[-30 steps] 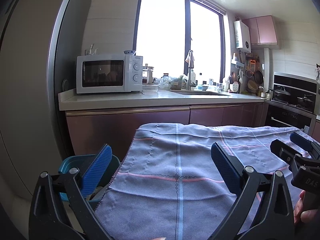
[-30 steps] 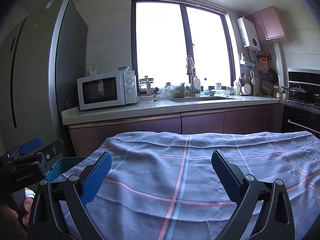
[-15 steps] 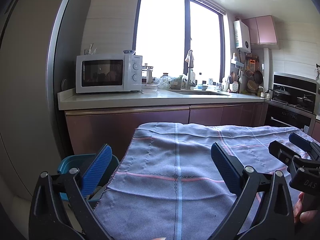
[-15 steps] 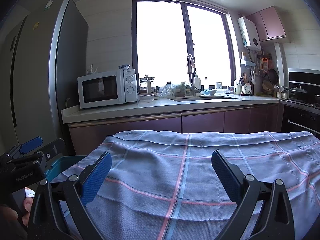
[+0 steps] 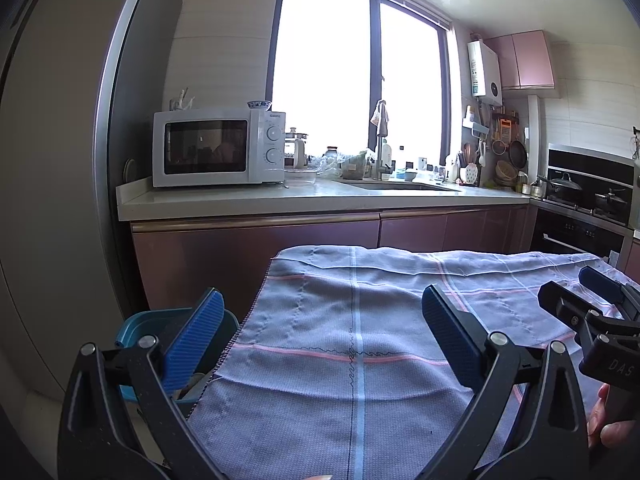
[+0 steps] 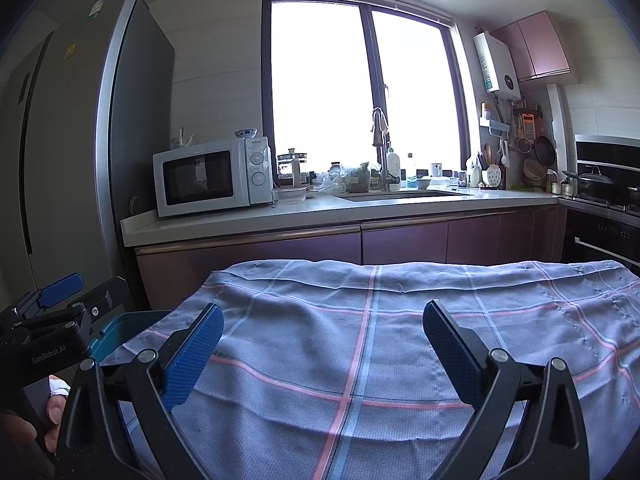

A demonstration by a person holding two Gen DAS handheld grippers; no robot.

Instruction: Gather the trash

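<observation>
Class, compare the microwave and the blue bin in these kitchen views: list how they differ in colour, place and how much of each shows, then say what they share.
1. Colour: the microwave is white with a dark door; the bin is blue.
2. Place: the microwave stands on the counter; the bin sits lower, beside the checked cloth.
3. View: the microwave shows whole; the bin is partly hidden by the left gripper.
Shared: both lie left of the sink.
</observation>
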